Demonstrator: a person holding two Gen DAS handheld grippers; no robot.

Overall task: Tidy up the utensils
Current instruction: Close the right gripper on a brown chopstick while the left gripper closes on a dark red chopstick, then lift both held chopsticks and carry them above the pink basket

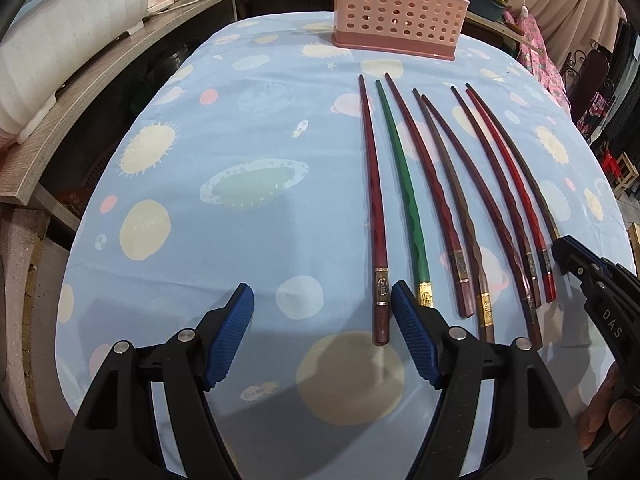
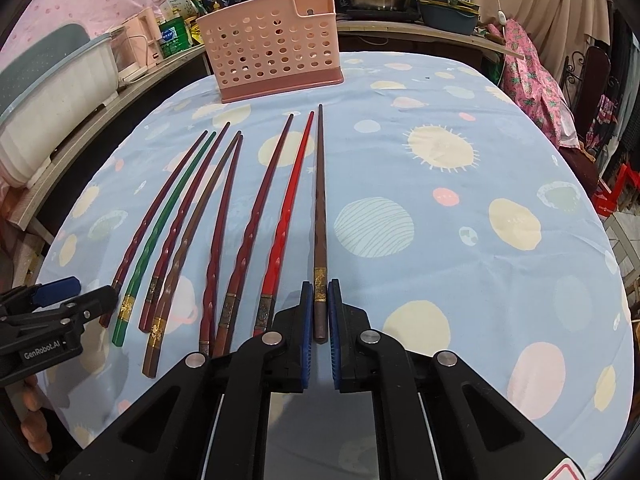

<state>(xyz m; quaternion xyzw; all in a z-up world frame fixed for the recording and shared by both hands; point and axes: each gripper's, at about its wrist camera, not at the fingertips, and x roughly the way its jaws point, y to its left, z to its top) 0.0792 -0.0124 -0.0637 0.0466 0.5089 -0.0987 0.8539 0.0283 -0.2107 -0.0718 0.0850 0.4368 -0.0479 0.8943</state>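
The left hand-held gripper [image 1: 322,304] hovers with its blue pads spread wide and nothing between them; its right pad [image 1: 412,332] covers the near end of the green chopstick [image 1: 402,184] and sits just beside the dark red chopstick [image 1: 374,208]. The right hand-held gripper [image 2: 320,312] has its pads drawn narrow on either side of the thick end of the brown chopstick [image 2: 320,208], the farthest right of eight lying side by side on the surface [image 2: 440,240], tips pointing toward the pink basket [image 2: 276,48] at the far edge; whether the pads actually press it is hard to tell. In the left wrist view the basket's top is cut off, and the other gripper's body, lettered "DAS", hides that chopstick's end. In the right wrist view the left tool reads "GenRobot.AI". The gold bands on the chopsticks carry marks too small to read.
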